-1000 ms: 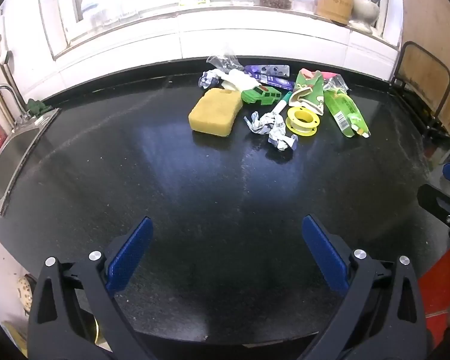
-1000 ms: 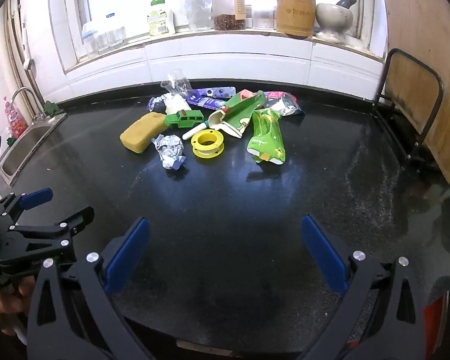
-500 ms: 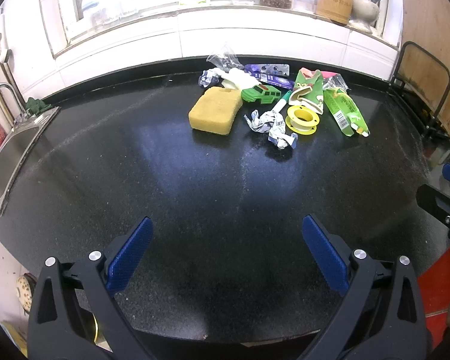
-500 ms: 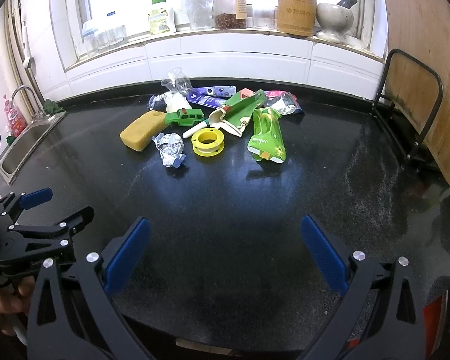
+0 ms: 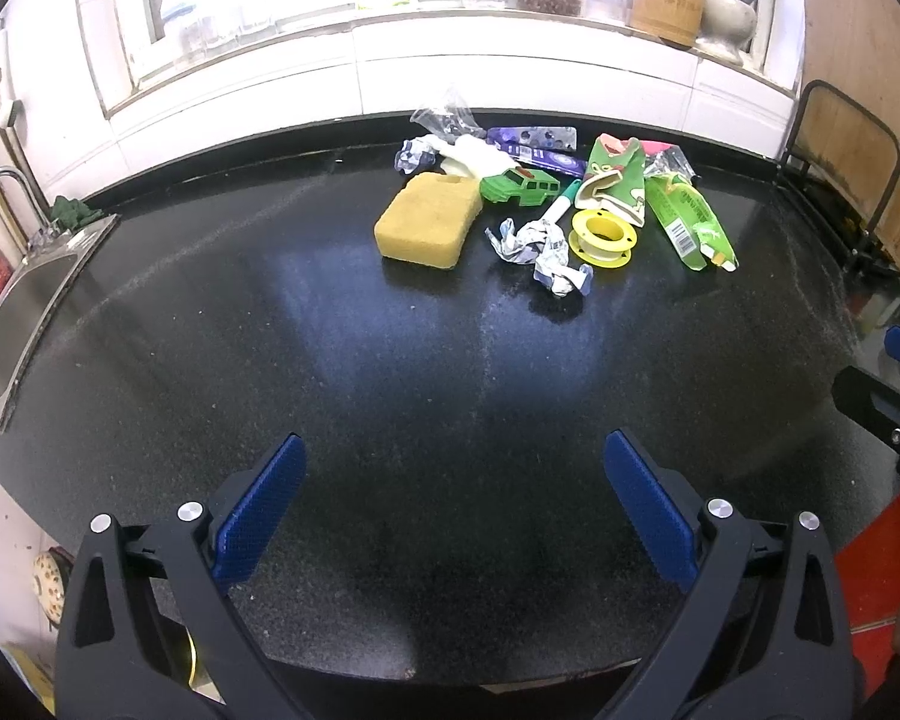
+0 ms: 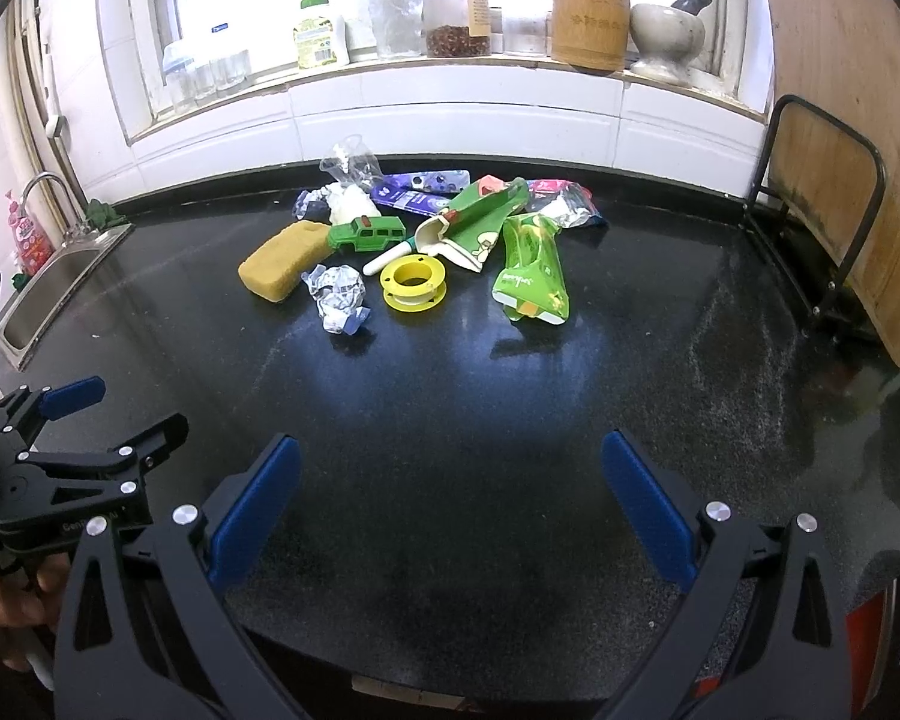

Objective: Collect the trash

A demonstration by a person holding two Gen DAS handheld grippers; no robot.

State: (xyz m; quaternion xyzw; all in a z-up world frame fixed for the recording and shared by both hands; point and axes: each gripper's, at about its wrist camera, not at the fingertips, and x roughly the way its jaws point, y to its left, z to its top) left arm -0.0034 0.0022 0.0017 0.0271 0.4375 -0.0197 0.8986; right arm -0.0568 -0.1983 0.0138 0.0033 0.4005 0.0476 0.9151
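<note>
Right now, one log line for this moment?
left gripper: open, empty | right gripper: open, empty | crumpled wrapper, trash pile: untouched on countertop

Speckled black surface (image 5: 390,360); yellow sponge (image 5: 429,221), green toy car (image 5: 521,187), yellow spool (image 5: 601,237), purple wrapper (image 5: 534,147), blue pads (image 5: 258,513).

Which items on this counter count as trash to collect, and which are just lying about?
Trash: crumpled foil wad, green pouch, green carton, purple wrapper, clear plastic bag.

Lying about: sponge, toy car, yellow spool, marker.
</note>
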